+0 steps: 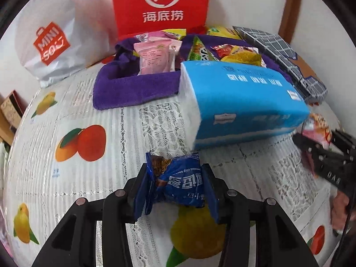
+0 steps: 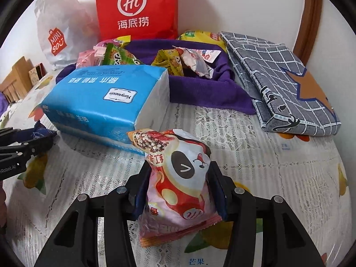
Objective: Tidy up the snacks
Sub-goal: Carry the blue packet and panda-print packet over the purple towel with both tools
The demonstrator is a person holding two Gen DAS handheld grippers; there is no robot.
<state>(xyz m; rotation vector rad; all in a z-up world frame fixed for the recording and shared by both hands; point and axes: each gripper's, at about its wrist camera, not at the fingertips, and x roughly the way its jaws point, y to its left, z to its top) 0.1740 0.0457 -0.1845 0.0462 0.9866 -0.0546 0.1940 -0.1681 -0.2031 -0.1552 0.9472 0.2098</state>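
Left gripper [image 1: 176, 185]: jaws narrowly parted, pads pressed on both crimped ends of a dark blue cookie packet [image 1: 178, 183], glossy foil, creased, carried above the tablecloth [image 1: 66, 182].

Right gripper [image 2: 178, 184]: jaws somewhat wider, clamped on the sides of a pink-and-red snack bag [image 2: 178, 184], a soft puffed pillow pack printed with a cartoon face, standing upright between the pads.

Open room: bare cloth lies in front of and to either side of both grippers. The cloth is white lace-patterned plastic with printed fruit, ribbed and flat.

Ahead, a blue tissue pack [image 2: 106, 98], a soft plastic-wrapped block with white ends, lies skewed across the middle; the right gripper's bag stands just before its near corner.

Behind it, a purple towel-lined tray [image 1: 133, 86], plush and low-walled, holds assorted wrapped snacks [image 2: 191, 61].

A folded grey checked cloth [image 2: 278, 77] lies just beside the tray, near the table's right edge.

Against the wall, a red paper bag [image 2: 138, 9] and a white carrier bag [image 2: 60, 29] stand upright.
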